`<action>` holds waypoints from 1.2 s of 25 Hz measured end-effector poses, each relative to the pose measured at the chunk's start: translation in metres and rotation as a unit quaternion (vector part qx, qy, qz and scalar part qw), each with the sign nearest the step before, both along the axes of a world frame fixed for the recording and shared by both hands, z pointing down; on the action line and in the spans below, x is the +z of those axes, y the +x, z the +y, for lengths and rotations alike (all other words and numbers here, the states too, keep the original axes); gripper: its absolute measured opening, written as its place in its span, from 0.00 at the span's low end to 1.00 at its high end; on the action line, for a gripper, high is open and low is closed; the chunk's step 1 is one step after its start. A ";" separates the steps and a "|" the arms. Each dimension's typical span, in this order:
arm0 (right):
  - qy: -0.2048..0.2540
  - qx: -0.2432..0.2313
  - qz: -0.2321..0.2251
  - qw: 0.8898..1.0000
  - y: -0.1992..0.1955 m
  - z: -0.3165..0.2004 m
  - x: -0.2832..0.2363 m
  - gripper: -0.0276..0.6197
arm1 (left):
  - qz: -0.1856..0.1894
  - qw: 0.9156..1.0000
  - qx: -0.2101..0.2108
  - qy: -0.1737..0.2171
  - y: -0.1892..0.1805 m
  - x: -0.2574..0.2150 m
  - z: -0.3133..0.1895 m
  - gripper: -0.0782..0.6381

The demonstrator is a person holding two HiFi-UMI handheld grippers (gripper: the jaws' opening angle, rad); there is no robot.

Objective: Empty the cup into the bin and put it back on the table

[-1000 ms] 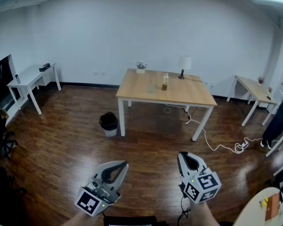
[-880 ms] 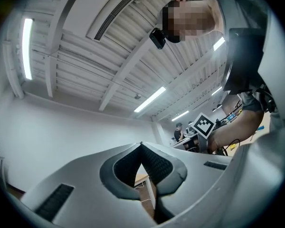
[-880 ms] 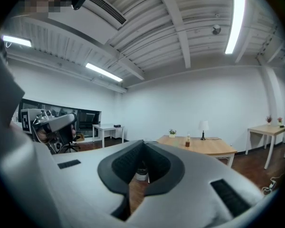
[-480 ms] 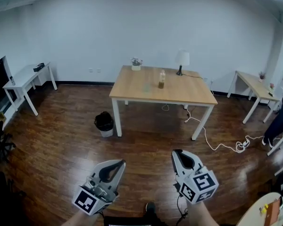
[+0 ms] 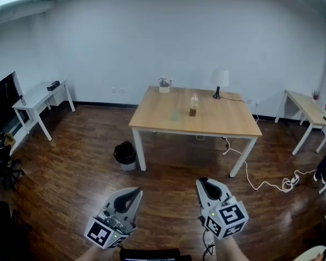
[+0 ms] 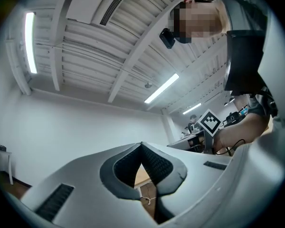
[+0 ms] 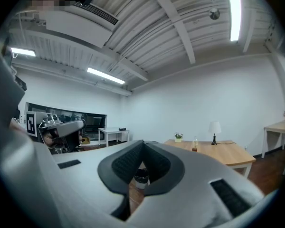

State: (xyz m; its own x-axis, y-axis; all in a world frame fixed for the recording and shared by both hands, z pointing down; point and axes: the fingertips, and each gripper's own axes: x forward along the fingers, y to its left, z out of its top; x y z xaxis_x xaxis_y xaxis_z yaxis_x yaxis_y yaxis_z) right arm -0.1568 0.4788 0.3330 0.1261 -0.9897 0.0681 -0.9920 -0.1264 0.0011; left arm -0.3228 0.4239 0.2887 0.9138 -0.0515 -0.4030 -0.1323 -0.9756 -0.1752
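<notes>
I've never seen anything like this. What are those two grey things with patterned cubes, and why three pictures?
No robot: a person holds two hand tools, the left gripper and the right gripper, each with two jaws. The room picture comes from a camera on the person's head; the other two come from cameras riding on the grippers. Both pairs of jaws are shut, holding nothing. Ahead, a wooden table bears a lamp, a small plant, a bottle and what looks like a clear cup. A black bin stands on the floor beside it.
</notes>
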 end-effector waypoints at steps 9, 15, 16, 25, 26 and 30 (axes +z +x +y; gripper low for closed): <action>0.002 -0.012 -0.002 1.000 0.061 -0.030 0.001 0.04 | -0.001 1.000 -0.004 -0.011 0.060 -0.004 -0.027 0.10; 0.002 -0.017 -0.002 1.000 0.085 -0.063 0.001 0.04 | -0.020 1.000 0.001 -0.007 0.091 0.005 -0.061 0.10; 0.002 -0.016 -0.002 1.000 0.090 -0.071 0.001 0.04 | -0.017 1.000 0.002 -0.009 0.096 0.006 -0.069 0.10; 0.000 -0.007 0.005 1.000 0.130 -0.158 0.001 0.04 | -0.001 1.000 0.023 0.005 0.144 -0.001 -0.160 0.10; 0.000 -0.003 0.005 1.000 0.134 -0.168 0.001 0.04 | -0.005 1.000 0.028 0.001 0.148 0.000 -0.169 0.10; -0.005 0.003 0.008 1.000 0.149 -0.205 0.000 0.04 | 0.007 0.999 0.030 0.015 0.161 -0.007 -0.206 0.10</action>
State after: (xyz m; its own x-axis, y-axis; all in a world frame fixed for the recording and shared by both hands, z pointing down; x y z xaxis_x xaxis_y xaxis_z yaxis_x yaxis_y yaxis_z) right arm -0.0076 0.2739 0.3333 0.1336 -0.9882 0.0752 -0.9910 -0.1326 0.0175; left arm -0.1616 0.2177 0.2820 0.9091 0.0159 -0.4162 -0.0757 -0.9763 -0.2027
